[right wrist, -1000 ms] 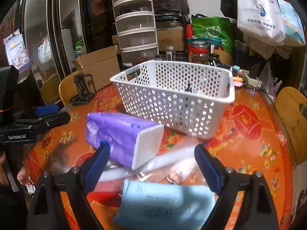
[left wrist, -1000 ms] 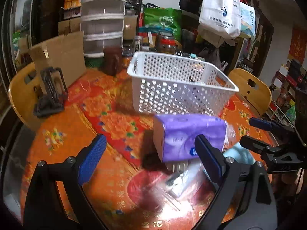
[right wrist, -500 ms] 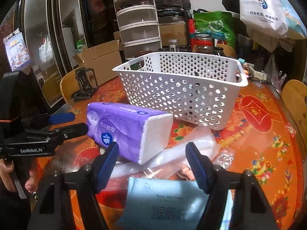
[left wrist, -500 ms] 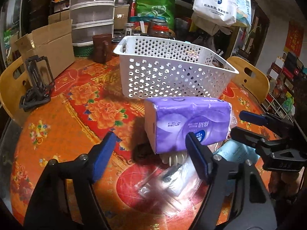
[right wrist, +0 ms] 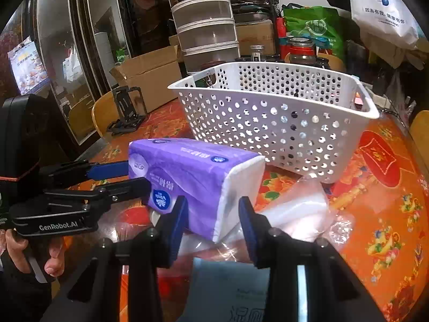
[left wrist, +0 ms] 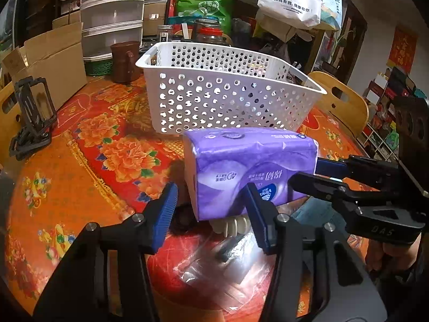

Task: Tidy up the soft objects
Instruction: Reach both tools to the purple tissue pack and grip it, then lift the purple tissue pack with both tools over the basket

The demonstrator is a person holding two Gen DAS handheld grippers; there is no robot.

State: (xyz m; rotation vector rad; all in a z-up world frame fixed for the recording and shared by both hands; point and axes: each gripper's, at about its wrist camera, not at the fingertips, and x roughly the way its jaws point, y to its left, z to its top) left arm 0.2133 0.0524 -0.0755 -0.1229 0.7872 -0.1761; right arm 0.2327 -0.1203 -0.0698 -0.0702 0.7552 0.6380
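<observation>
A purple tissue pack lies on other soft packs in front of the white perforated basket. My left gripper straddles the pack's left end, jaws closing. Its left pad still stands apart from the wrapper. My right gripper straddles the white right end, jaws closing, with the pads close beside it. A light blue tissue pack and a clear plastic bag lie underneath, nearer me.
The red and orange flowered tablecloth covers a round table. A black stand, a cardboard box and a brown mug sit at the left. Jars, stacked drawers and bags crowd the back. A wooden chair stands at the right.
Both grippers came down and forward onto the purple pack's ends, and both pairs of jaws narrowed around it. The pack has stayed in place.
</observation>
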